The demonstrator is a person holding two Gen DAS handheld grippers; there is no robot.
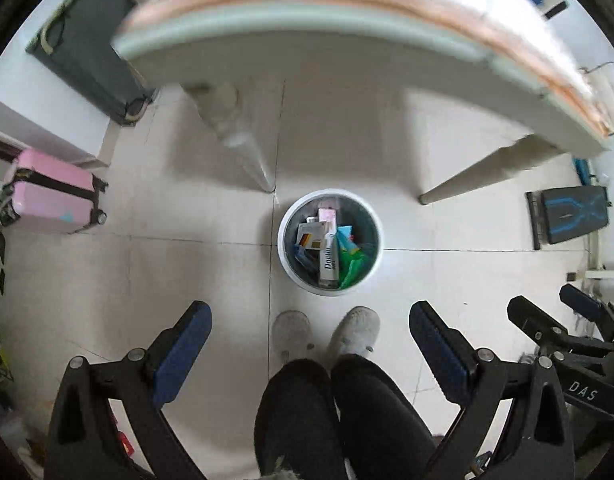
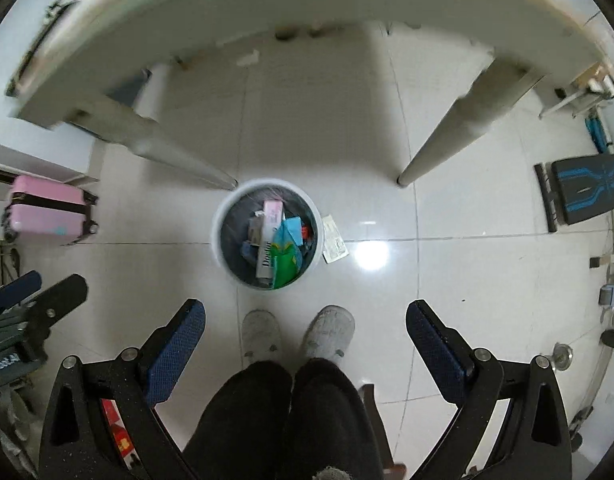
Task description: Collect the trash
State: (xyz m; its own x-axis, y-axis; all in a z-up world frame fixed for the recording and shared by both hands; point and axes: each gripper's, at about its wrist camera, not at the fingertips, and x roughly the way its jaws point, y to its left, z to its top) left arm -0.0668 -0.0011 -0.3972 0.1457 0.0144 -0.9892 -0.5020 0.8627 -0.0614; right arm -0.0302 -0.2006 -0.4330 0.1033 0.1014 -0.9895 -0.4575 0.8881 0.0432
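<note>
A white round trash bin [image 1: 285,254] with a dark liner stands on the tiled floor below me, also in the right wrist view [image 2: 218,248]. It holds several boxes and packets, among them a long white box [image 1: 330,258] and a green packet [image 1: 353,264]. A flat pale packet [image 2: 334,239] lies on the floor just right of the bin. My left gripper [image 1: 310,320] is open and empty, high above the floor. My right gripper [image 2: 305,318] is open and empty too. The right gripper shows at the edge of the left wrist view [image 1: 555,312].
A white table [image 1: 347,40] juts out above the bin, its legs [image 1: 251,160] beside it. The person's slippers [image 1: 327,336] and dark trousers stand just before the bin. A pink suitcase [image 1: 51,196] stands at the left, a black and blue board [image 1: 571,216] at the right.
</note>
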